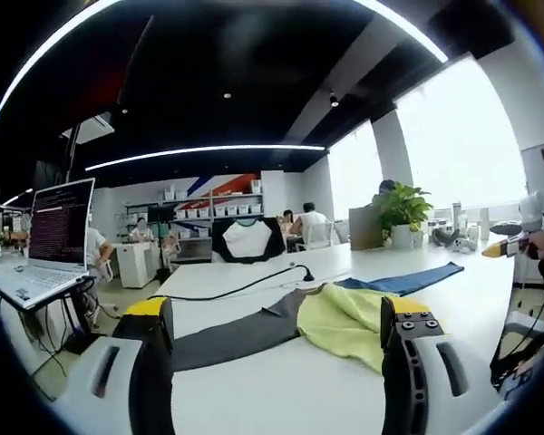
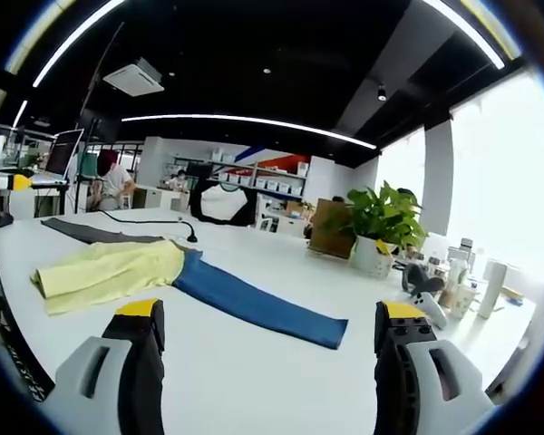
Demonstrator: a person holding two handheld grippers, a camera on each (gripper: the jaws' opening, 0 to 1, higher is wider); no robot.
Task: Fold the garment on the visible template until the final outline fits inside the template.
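Observation:
A long-sleeved garment lies flat on the white table (image 1: 281, 390), with a yellow body (image 1: 344, 317), a grey sleeve (image 1: 245, 331) and a blue sleeve (image 1: 403, 279). My left gripper (image 1: 278, 313) is open just short of it, its jaws wide apart and holding nothing. In the right gripper view the yellow body (image 2: 109, 267) lies to the left, the blue sleeve (image 2: 254, 304) runs toward the middle and the grey sleeve (image 2: 91, 233) lies behind. My right gripper (image 2: 270, 313) is open and holds nothing, near the blue sleeve's end. The left gripper's yellow tip (image 2: 18, 181) shows at the far left.
A black cable (image 1: 245, 285) crosses the table behind the garment. An open laptop (image 1: 50, 240) stands off the table's left side. A potted plant (image 2: 381, 222) and small items (image 2: 453, 281) sit at the far right end. People sit at desks behind.

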